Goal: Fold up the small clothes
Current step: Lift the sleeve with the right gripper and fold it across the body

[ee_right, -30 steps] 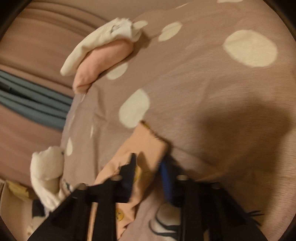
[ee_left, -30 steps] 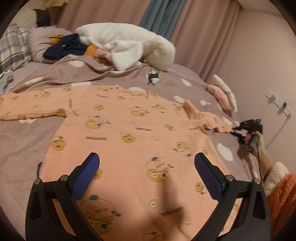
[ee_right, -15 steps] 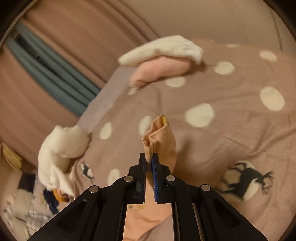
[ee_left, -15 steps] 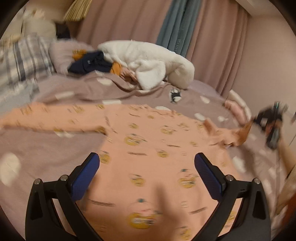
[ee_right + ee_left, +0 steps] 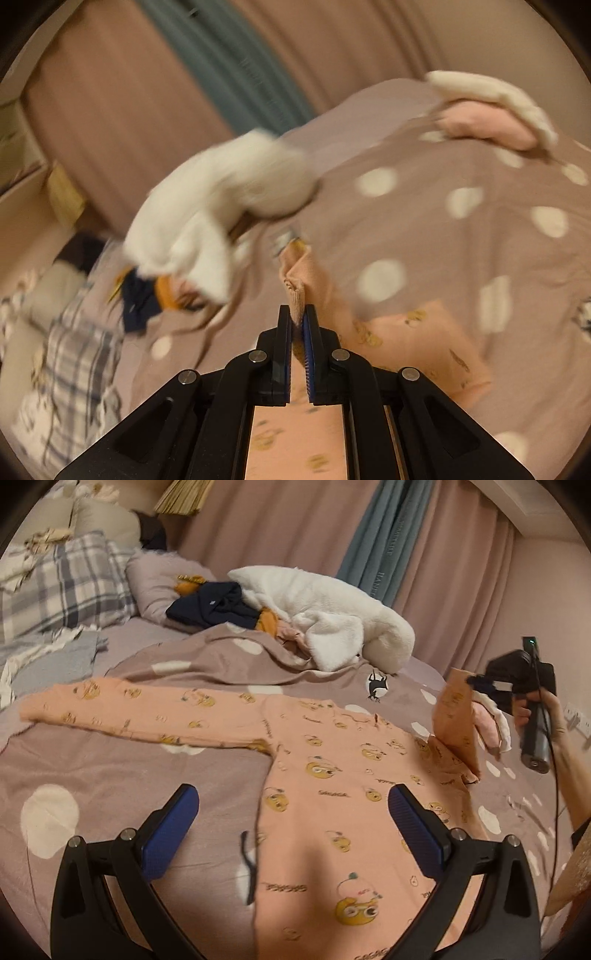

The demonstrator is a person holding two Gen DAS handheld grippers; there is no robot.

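Peach pyjama top point(image 5: 332, 812) with duck prints lies flat on the bed point(image 5: 110, 775). At 3 o'clock the right claw point(image 5: 297, 317) pinches its lifted sleeve cuff point(image 5: 295, 295); the left claw point(image 5: 293, 819) hovers wide open, holding nothing.

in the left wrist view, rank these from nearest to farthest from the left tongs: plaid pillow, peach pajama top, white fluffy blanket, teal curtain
1. peach pajama top: spread on the bed, right under and ahead of the open left tongs.
2. white fluffy blanket: heaped farther up the bed, centre-right.
3. plaid pillow: at the head of the bed, far left; too close to the blanket to call firmly.
4. teal curtain: hanging behind the bed, upper right.
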